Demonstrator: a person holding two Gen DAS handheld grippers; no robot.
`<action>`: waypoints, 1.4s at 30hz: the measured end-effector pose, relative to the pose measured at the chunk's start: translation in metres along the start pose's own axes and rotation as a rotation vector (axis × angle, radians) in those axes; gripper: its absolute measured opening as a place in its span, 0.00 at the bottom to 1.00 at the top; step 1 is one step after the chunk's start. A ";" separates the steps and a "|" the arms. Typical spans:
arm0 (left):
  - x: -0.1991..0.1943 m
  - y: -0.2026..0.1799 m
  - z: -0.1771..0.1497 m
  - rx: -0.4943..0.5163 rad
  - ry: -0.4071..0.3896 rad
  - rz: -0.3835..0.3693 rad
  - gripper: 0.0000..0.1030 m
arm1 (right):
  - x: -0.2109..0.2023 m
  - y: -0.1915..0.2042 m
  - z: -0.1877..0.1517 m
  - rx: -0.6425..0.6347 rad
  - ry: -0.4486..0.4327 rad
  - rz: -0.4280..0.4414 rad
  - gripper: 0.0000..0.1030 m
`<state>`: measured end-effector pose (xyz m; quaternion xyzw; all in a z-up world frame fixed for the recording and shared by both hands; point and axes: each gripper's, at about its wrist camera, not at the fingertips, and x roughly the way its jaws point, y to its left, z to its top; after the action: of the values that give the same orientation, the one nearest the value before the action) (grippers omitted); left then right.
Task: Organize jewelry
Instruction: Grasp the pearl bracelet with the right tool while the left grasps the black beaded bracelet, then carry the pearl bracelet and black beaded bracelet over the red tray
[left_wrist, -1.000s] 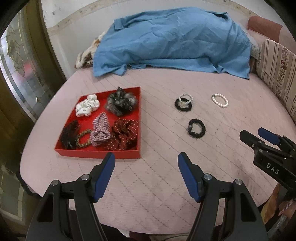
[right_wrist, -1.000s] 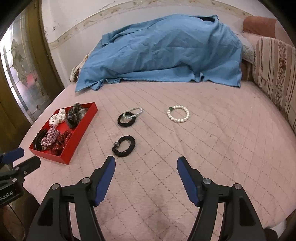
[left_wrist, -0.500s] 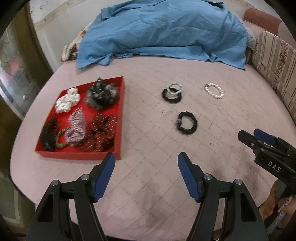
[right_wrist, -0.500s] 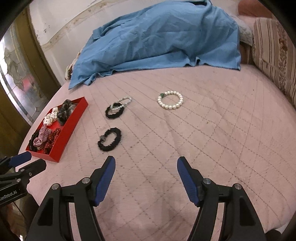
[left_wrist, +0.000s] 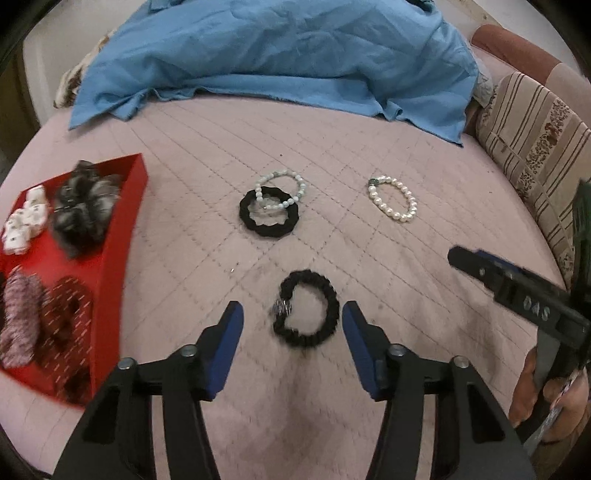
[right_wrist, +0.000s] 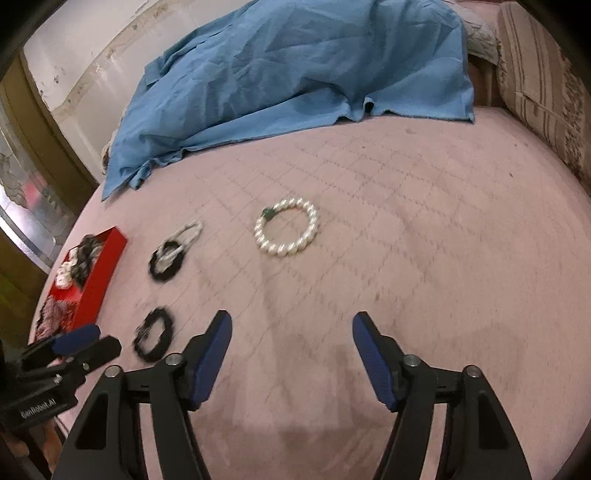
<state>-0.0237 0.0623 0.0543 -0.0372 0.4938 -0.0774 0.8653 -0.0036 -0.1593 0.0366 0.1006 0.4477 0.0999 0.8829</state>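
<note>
Four loose pieces sit on the pink quilted bedcover (left_wrist: 369, 129), right of the red tray (left_wrist: 118, 221) that already holds scrunchies. Nearest is a black scrunchie with a small metal charm (left_wrist: 306, 308) — it lies between the left gripper (left_wrist: 291, 325) pads, jaws closing, pads not yet touching it. Beyond it a second black scrunchie (left_wrist: 269, 212) has a pale bead bracelet (left_wrist: 282, 192) overlapping its far edge, and a white pearl bracelet (left_wrist: 393, 199) lies apart to the right. Right gripper (right_wrist: 291, 339) is spread and closing too, nothing between its pads, pearl bracelet (right_wrist: 287, 232) ahead of it. Handling guess: scrunchie is light, soft fabric, will squash and not slip — pinch across one side of the ring, away from the charm. Pearl bracelet is likely elastic-strung, hard round beads, slippery; take it across the strand with a bead seated between pads, gently. Overlapped pair risks dragging together — lift the bead bracelet first.
</note>
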 end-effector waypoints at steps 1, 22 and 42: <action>0.003 0.002 0.001 -0.004 0.003 -0.001 0.45 | 0.005 0.000 0.005 -0.007 0.005 -0.007 0.58; 0.040 0.006 0.003 -0.024 -0.020 -0.012 0.43 | 0.091 0.001 0.068 -0.059 0.041 -0.090 0.15; -0.013 0.018 -0.016 -0.124 -0.022 -0.052 0.12 | 0.037 -0.004 0.033 0.001 0.019 -0.068 0.10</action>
<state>-0.0419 0.0821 0.0545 -0.1041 0.4871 -0.0688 0.8644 0.0445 -0.1565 0.0260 0.0845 0.4593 0.0706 0.8814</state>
